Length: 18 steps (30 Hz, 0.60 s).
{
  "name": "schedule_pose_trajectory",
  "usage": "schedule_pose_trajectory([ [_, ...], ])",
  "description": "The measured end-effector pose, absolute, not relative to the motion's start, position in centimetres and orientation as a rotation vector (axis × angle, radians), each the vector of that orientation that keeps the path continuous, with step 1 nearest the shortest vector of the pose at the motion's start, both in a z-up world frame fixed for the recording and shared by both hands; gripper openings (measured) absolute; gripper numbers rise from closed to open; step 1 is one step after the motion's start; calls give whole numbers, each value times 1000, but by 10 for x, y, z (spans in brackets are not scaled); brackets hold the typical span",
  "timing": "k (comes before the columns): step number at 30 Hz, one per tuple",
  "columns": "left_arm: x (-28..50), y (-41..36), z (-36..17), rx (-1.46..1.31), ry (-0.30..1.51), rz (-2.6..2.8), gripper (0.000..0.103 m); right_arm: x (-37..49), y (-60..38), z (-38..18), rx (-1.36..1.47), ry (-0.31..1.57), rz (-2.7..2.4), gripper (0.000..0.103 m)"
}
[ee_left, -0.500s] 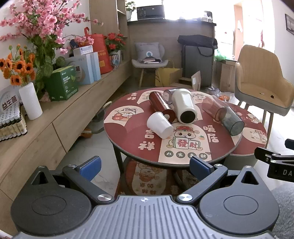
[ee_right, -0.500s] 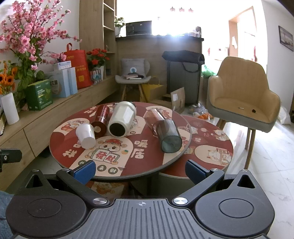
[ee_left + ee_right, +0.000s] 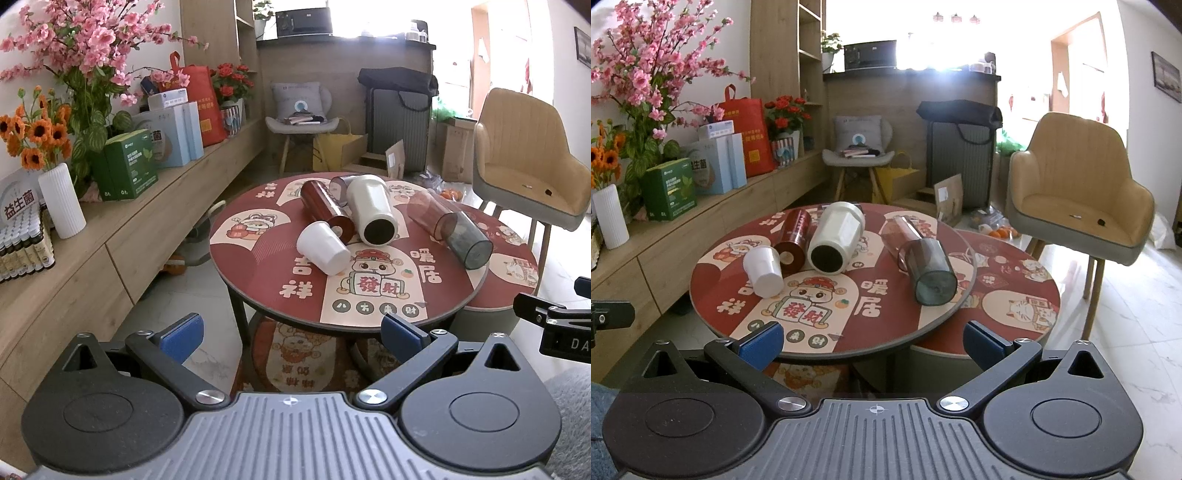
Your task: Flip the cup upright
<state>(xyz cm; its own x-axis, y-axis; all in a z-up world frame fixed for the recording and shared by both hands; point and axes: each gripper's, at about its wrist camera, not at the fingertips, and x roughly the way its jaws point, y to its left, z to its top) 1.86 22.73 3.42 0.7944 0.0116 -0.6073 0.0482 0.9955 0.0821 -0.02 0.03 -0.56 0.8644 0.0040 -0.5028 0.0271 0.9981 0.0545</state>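
Several cups lie on their sides on the round red table (image 3: 258, 273) (image 3: 713, 295): a small white cup (image 3: 322, 247) (image 3: 763, 270), a dark red cup (image 3: 325, 212) (image 3: 792, 236), a cream tumbler (image 3: 371, 214) (image 3: 834, 236), a clear reddish cup (image 3: 430, 214) (image 3: 899, 230) and a smoky grey cup (image 3: 467, 243) (image 3: 931, 275). My left gripper (image 3: 291, 336) is open and empty, short of the table's near edge. My right gripper (image 3: 873, 341) is open and empty at the table's near edge.
A lower round table (image 3: 1015, 288) stands to the right, a tan armchair (image 3: 1078, 199) behind it. A long wooden sideboard (image 3: 110, 236) with flowers, a white vase (image 3: 61, 201) and boxes runs along the left. The right gripper's tip shows in the left view (image 3: 554, 321).
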Motion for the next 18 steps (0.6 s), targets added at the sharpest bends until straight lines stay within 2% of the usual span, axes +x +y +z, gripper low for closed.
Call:
schedule_pose_trajectory([
  [18,17,228,35,95,654,-19,103,0,1,-7,60,529,-13,103],
])
